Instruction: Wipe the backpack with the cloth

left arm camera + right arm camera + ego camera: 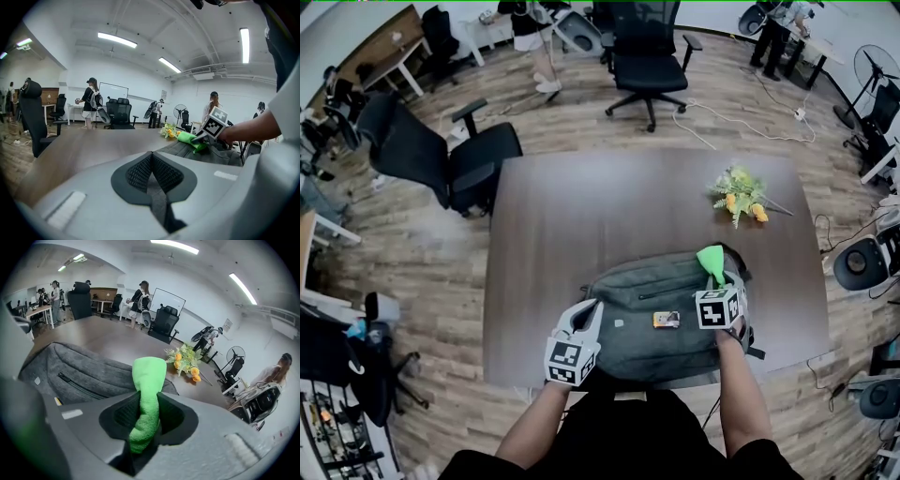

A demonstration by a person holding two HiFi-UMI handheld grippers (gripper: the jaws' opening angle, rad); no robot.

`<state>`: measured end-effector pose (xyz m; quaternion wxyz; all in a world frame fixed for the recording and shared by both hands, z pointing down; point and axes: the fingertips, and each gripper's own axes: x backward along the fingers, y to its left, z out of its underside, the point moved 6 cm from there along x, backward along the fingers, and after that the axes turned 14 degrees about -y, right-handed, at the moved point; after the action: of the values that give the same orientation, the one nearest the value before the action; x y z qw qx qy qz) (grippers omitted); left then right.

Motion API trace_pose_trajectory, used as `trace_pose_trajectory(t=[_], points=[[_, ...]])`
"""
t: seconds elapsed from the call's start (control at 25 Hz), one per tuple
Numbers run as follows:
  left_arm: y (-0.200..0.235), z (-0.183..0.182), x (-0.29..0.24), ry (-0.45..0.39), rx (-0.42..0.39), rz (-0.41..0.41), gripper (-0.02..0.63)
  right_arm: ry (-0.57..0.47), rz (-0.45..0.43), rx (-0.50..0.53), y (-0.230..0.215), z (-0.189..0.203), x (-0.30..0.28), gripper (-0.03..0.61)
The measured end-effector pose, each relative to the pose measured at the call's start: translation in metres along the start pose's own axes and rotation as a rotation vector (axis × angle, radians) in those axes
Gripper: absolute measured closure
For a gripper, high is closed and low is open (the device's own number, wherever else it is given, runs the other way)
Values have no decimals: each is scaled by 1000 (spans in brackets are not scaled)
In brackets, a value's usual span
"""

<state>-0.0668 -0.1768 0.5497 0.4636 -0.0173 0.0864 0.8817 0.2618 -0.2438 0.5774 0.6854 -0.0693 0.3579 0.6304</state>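
A grey backpack (661, 309) lies flat at the near edge of the dark brown table (581, 216); it also shows in the right gripper view (79, 369) and the left gripper view (206, 152). My right gripper (714, 279) is shut on a bright green cloth (711, 262), held over the pack's right end. The cloth (147, 394) stands up between the jaws. In the left gripper view the cloth (190, 138) hangs over the pack. My left gripper (584, 319) is shut with nothing in it, at the pack's left end.
A small bunch of yellow and white flowers (739, 195) lies on the table beyond the pack. A yellow tag (667, 320) sits on the pack. Black office chairs (441, 150) stand to the left and behind (649, 56). People stand at the room's far side.
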Motion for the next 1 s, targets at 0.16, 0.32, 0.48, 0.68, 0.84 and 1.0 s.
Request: trace_pose_trajectory(t=[0.16,0.32,0.48,0.68,0.84,1.0], points=[[-2,3,2,-2,-1,-3,595,-11,43,-8,-17,-3,4,482],[-4,4,7,-2,-3,-13,595,-20,64,4,-26,-1,8,481],[-5,-1,12,-21,-12,-27,595,-73,44,-16,-22,-12,20,482],[-8,-2,21,-35,-11,-44,595,-162,-40,-94,7,-25,42,482],[-7,2,32,-33,-10,-62,595,-197,-137,-141,47,-28,54,482],[-4,10,43,-18,-1,-93,595,-200,-229,-172,91,-25,57,480]])
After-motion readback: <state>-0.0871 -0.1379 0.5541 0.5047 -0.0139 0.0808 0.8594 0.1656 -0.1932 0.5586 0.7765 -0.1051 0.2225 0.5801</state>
